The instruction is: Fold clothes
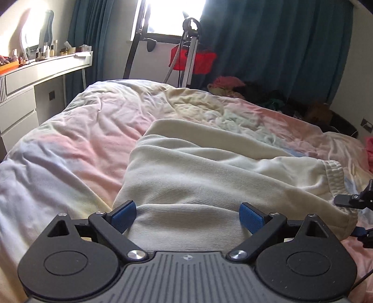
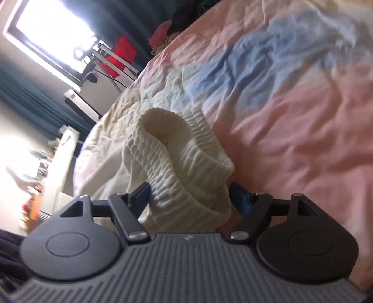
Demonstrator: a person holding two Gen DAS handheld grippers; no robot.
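A cream ribbed garment (image 1: 209, 167) lies folded over on the pastel duvet (image 1: 70, 139), its elastic waistband (image 1: 335, 177) at the right. My left gripper (image 1: 188, 216) is open, its blue pads (image 1: 124, 215) spread wide over the garment's near edge with cloth lying between them. The right gripper (image 1: 352, 216) shows at the right edge beside the waistband. In the right wrist view, which is rolled sideways, the right gripper (image 2: 190, 198) is open with the gathered waistband (image 2: 177, 163) bunched between its fingers (image 2: 241, 199). No pad presses the cloth.
A white desk (image 1: 46, 70) with bottles stands left of the bed. Beyond the far edge are a clothes pile (image 1: 233, 86), a red bag (image 1: 193, 60) on a stand, dark curtains (image 1: 279, 46) and a bright window (image 1: 172, 16). A pink cloth (image 1: 369, 149) lies at the right.
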